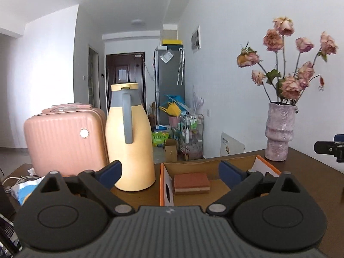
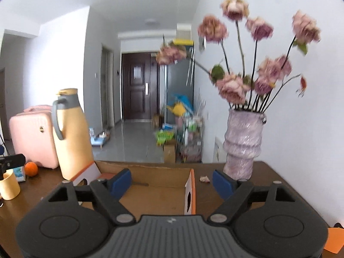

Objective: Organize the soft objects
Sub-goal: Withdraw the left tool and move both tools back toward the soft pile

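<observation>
- Left wrist view: the left gripper has its jaws spread wide with nothing between the blue pads, which hang above the brown table.
- Ahead of it, at about 12 o'clock, an open cardboard box with an orange rim sits on the table; a reddish-brown sponge with a paler bottom layer lies flat on the box floor, near the left wall.
- At 11 o'clock a yellow thermos jug with a grey handle stands upright just beside the box, and a pink suitcase stands close at the jug's left; whether they touch cannot be told.
- At 2 o'clock a pale purple vase of dried pink roses stands upright at the table's far edge, past the box's right corner.
- Right wrist view: the right gripper is likewise released, jaws apart and empty, above the same cardboard box, whose floor shows bare here; the sponge is only a sliver at the far left corner.
- The vase stands at 1 o'clock, the jug and suitcase at 10 o'clock.
- An orange lies on the table before the suitcase, and a yellow cup stands at 9 o'clock.
- A small pale scrap lies on the table between box and vase.
</observation>
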### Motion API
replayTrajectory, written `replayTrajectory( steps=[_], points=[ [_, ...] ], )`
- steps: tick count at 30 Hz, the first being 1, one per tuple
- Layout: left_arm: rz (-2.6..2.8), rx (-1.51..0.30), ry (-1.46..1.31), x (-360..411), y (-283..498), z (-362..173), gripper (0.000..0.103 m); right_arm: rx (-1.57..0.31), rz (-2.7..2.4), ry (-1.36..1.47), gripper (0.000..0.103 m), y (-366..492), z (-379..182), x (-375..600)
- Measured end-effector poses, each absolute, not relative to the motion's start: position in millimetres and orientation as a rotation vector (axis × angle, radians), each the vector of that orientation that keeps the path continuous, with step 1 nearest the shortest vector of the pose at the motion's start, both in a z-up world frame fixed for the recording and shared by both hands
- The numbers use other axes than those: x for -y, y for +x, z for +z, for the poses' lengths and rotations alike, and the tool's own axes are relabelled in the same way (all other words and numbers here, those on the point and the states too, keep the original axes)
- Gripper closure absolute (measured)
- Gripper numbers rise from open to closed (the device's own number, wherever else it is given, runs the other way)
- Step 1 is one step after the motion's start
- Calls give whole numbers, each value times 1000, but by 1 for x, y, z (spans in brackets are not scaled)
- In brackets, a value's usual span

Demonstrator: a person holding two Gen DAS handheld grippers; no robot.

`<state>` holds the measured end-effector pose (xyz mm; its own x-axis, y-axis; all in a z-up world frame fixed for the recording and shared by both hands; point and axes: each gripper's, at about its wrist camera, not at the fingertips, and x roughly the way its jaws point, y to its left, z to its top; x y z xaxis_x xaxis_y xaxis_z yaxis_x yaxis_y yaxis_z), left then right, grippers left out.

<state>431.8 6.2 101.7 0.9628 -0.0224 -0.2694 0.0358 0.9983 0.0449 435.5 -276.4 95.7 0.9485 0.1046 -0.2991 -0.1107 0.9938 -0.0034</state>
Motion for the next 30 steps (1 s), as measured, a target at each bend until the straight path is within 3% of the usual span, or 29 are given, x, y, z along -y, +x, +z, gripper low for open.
replayTrajectory(
  steps=[15, 22, 30],
  points=[
    [-47, -168, 40, -3, 261, 79, 0, -183, 168, -6, 15, 273, 65, 280],
    [-23, -104, 64, -5, 170, 44, 0, -184, 245, 34, 15, 190, 28, 281],
    [-32, -151, 9, -21, 89, 6, 0, -214, 255, 135, 10, 101, -16, 276]
  ],
)
